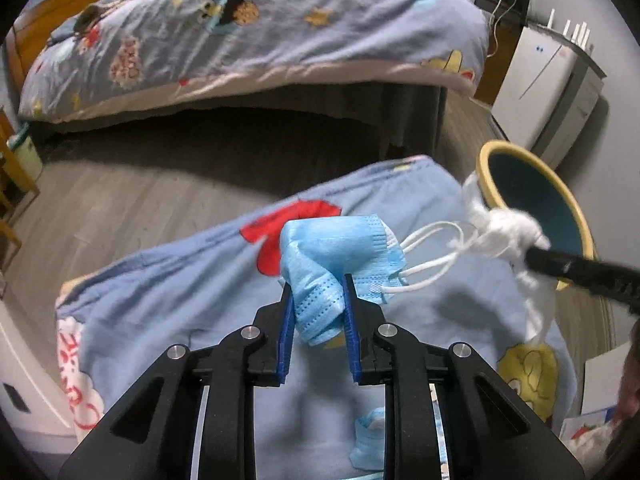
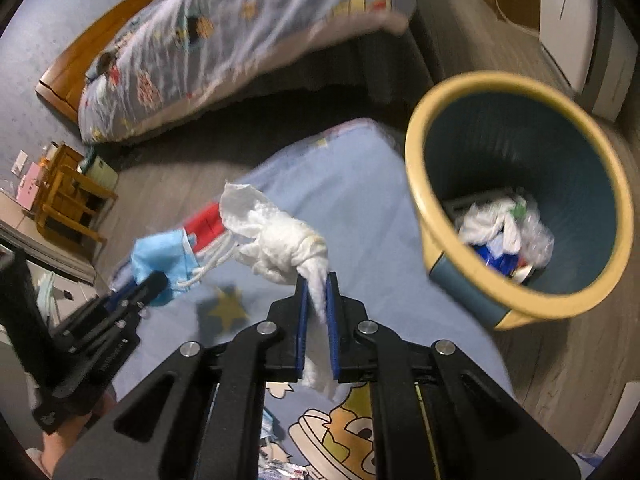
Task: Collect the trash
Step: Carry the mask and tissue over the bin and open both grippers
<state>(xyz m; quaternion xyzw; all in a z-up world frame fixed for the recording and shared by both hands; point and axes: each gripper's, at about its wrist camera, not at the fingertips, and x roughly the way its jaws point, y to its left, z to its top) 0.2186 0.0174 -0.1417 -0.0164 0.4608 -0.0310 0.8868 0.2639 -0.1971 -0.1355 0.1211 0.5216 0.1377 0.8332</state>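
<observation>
**A:** Over the cartoon-print blue sheet [image 1: 192, 280], what does each claw have?

**B:** Left gripper [image 1: 319, 288] is clenched on a crumpled blue face mask [image 1: 340, 248], its white ear loops [image 1: 432, 248] trailing toward three o'clock in the left wrist view. Right gripper [image 2: 316, 280] is clenched on a wad of white tissue [image 2: 280, 240], which sticks out toward ten o'clock in the right wrist view. Both pieces hang clear of the sheet.

**A:** And the bin?

**B:** A blue wastebasket with a yellow rim [image 2: 416, 184] sits at about two o'clock from the right gripper, just beside the sheet's edge, its mouth tipped toward the camera. It already holds trash [image 2: 504, 232]: crumpled white paper or plastic, clear wrap, some red and blue packaging. Exactly what, I cannot tell.

**A:** So how far along?

**B:** Partway, I'd judge. Some rubbish is binned and two pieces are lifted but not yet dropped. At least one more bit is left: another scrap of blue mask [image 1: 370, 440] lies on the sheet at six o'clock under the left gripper, and printed wrappers [image 2: 280, 468] show at the bottom edge of the right view.

**A:** Anything across the room?

**B:** A bed with a matching quilt [image 1: 240, 32] at twelve o'clock. No litter visible on it.
</observation>
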